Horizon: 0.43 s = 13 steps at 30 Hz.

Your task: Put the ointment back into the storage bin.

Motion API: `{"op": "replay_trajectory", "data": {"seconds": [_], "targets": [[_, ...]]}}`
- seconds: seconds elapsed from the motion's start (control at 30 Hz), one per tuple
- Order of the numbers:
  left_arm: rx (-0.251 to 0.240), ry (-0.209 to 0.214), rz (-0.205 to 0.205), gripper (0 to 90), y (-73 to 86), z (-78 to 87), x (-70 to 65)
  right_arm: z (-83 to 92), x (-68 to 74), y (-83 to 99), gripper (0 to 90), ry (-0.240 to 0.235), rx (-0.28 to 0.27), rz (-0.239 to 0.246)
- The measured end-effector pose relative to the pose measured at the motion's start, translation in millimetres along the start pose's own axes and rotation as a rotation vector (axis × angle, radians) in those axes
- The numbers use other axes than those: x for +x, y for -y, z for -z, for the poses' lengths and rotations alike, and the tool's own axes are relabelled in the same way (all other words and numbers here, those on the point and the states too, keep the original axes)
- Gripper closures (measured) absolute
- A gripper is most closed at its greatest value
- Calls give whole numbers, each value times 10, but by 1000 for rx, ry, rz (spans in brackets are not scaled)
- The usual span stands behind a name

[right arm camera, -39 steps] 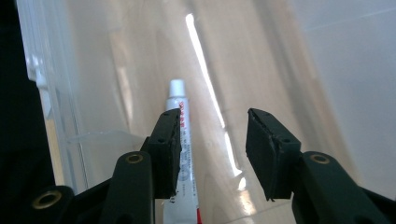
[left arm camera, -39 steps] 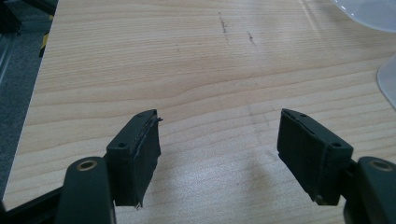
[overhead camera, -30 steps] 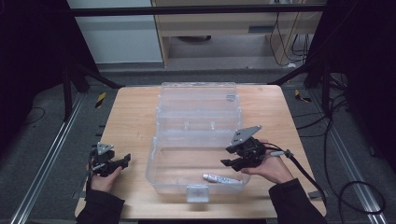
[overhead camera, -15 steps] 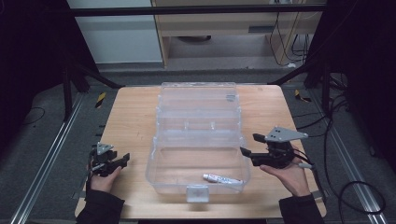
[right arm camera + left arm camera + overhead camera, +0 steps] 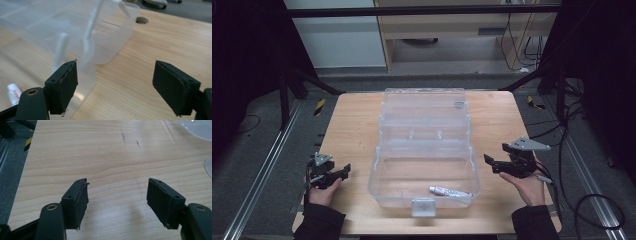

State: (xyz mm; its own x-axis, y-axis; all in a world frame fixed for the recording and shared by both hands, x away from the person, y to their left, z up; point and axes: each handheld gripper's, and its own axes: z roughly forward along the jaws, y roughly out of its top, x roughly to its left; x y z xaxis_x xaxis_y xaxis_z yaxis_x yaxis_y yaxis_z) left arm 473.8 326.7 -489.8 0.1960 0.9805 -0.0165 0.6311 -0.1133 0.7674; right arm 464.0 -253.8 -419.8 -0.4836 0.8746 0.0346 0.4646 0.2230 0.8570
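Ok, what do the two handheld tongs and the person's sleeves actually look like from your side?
Both are black two-jaw tongs: the left tongs and the right tongs. Their jaws end in flat rectangular black pads with small screw holes and brass-coloured rivets at the pivots. Each carries a grey three-cornered plate on top; a thin cable trails from the right one. The person wears dark sleeves.

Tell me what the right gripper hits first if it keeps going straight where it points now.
Probably the near side wall of the clear plastic storage box: the right gripper, jaws open, points left at it. Its own view puts the wall near the left jaw; depth is unclear.
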Motion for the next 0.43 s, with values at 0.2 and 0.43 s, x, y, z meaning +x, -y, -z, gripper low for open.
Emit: {"op": "replay_trajectory", "data": {"seconds": [0.2, 0.43], "targets": [[-2, -8, -2, 287, 1, -20, 4, -98, -137, 168, 181, 31, 31, -46], [6, -6, -8, 238, 8, -46, 5, -185, -261, 323, 156, 87, 91, -49]]}}
